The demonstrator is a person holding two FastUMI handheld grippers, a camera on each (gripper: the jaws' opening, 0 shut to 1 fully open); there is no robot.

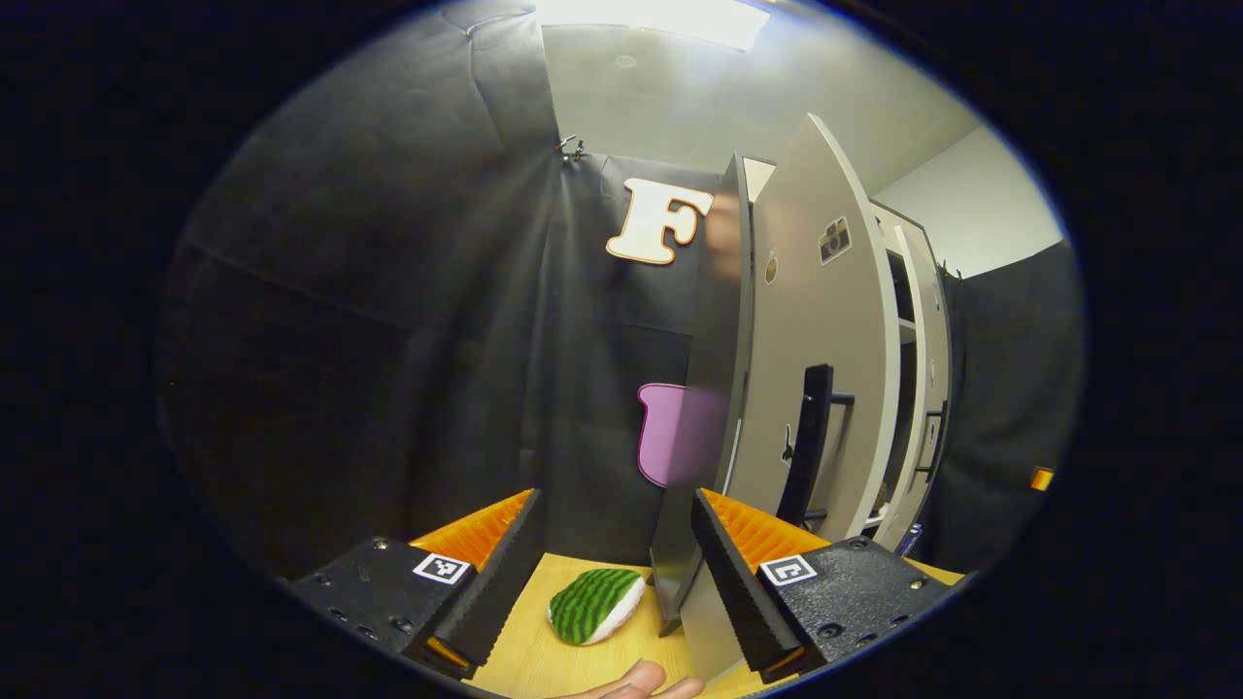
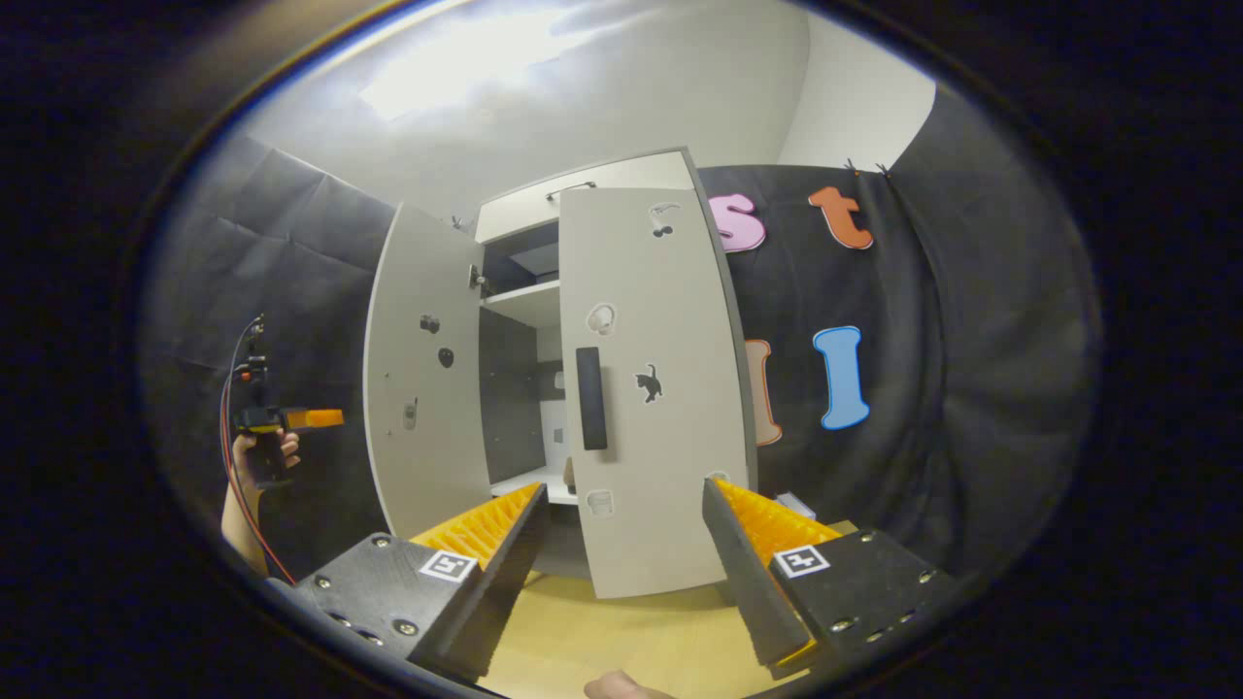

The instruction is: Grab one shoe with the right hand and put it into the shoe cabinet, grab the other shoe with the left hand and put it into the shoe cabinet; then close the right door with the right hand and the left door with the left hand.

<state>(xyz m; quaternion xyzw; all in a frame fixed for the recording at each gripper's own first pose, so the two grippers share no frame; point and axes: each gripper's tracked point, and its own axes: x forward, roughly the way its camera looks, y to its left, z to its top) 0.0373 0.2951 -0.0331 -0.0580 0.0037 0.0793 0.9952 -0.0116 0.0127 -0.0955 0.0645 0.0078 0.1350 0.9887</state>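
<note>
Both tongs (image 1: 612,582) (image 2: 621,573) gape toward the cabinet (image 2: 544,291) (doors ajar)

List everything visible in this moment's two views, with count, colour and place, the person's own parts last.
tall light-grey shoe cabinet: one, against the booth wall, shelves showing.
flat grey cabinet doors: two, both open, black handles.
green striped watermelon-pattern shoe: one, on the floor by the left door's edge.
pale wooden floor: light yellow, below the cabinet.
left hand-held gripper: open, near the door edge.
right hand-held gripper: open, facing the right door.
hand: holds the left hand-held gripper.
</note>
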